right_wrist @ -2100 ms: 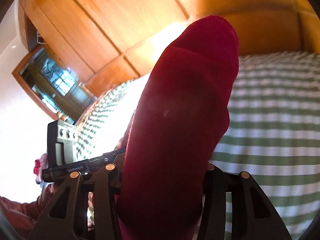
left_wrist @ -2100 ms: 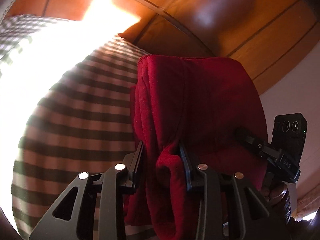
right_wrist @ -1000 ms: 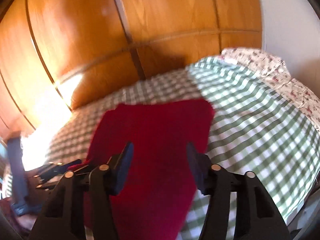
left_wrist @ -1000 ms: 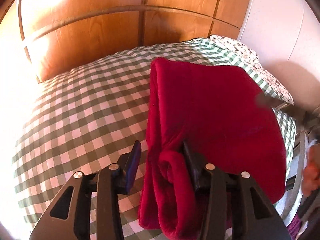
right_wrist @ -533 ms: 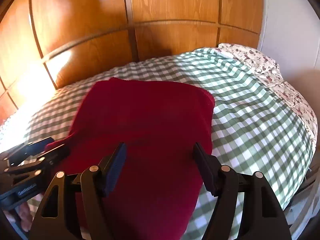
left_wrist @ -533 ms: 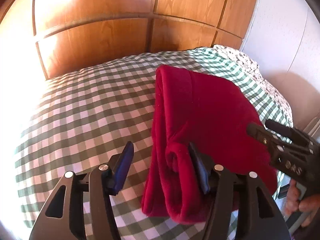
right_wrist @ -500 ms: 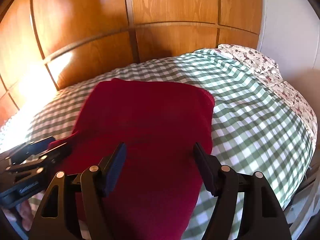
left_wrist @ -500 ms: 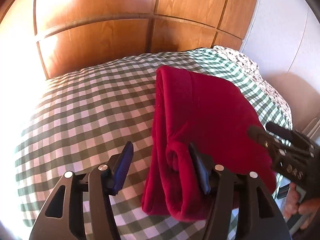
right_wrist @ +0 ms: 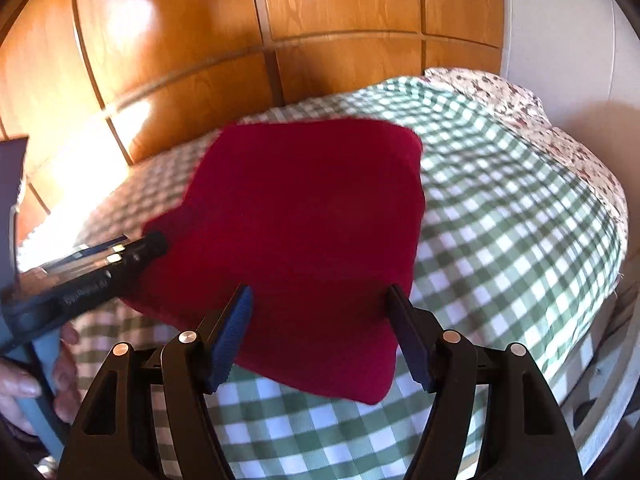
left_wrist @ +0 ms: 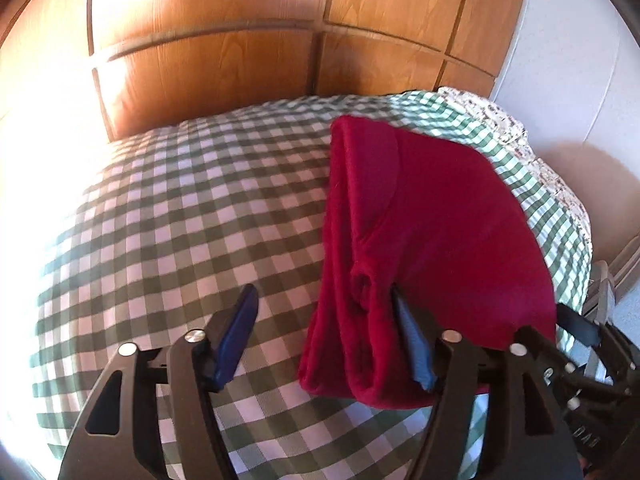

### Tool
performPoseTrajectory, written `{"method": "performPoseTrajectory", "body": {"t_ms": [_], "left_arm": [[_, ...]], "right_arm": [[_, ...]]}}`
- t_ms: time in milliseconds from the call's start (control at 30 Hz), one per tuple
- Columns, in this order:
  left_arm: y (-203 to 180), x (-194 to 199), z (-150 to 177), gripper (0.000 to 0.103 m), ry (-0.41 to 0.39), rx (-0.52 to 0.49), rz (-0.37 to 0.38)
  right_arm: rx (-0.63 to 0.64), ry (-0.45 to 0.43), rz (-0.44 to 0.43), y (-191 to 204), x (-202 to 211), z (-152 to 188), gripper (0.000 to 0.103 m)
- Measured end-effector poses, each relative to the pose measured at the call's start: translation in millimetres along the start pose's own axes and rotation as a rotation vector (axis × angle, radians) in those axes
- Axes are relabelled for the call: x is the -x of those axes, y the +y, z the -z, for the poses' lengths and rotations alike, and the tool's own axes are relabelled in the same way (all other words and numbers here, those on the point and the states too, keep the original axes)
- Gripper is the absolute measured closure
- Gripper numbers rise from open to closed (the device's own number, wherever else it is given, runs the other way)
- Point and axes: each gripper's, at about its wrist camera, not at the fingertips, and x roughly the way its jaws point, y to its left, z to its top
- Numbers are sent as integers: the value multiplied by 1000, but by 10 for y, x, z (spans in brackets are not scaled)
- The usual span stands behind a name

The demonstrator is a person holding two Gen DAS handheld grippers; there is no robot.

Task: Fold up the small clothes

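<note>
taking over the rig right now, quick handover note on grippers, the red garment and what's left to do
Left gripper: jaws open, just widened; the rolled edge of the red garment lies between them, unpinched.
Right gripper: open above the garment's near edge, holding nothing.
The garment lies folded in layers on the green checked bedspread, by its right side, below the wooden headboard.
Done: fold laid down and released.
Left: probably tidy the bulging left edge, or one more fold.

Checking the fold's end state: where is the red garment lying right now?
The folded red garment lies on the checked bedspread, toward the wooden headboard; in the left wrist view it sits right of centre, beside the floral sheet.
</note>
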Motion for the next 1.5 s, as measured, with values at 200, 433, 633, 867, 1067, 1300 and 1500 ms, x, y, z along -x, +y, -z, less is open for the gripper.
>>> {"method": "performPoseTrajectory", "body": {"t_ms": [200,433,633,867,1067,1300,1500], "left_arm": [[80,19,70,29,2,22,12],[113,299,118,22,-49,46,1],[139,561,164,15,-91,65,-36],[123,831,273,5,-143,55,-89],[68,981,347,3,-174,26,-131],[43,1083,406,3,-189,23,-152],[44,1157,420,3,-209,26,-157]], "right_arm": [[15,-1,74,122,-41,87,34],[-39,-26,103,119,140,57,28],[-64,-91,162,166,375,45,12],[-104,-148,210,251,581,114,5],[-108,-192,242,305,717,181,4],[-129,-216,252,289,808,197,4],[-124,-215,250,308,798,209,4]]}}
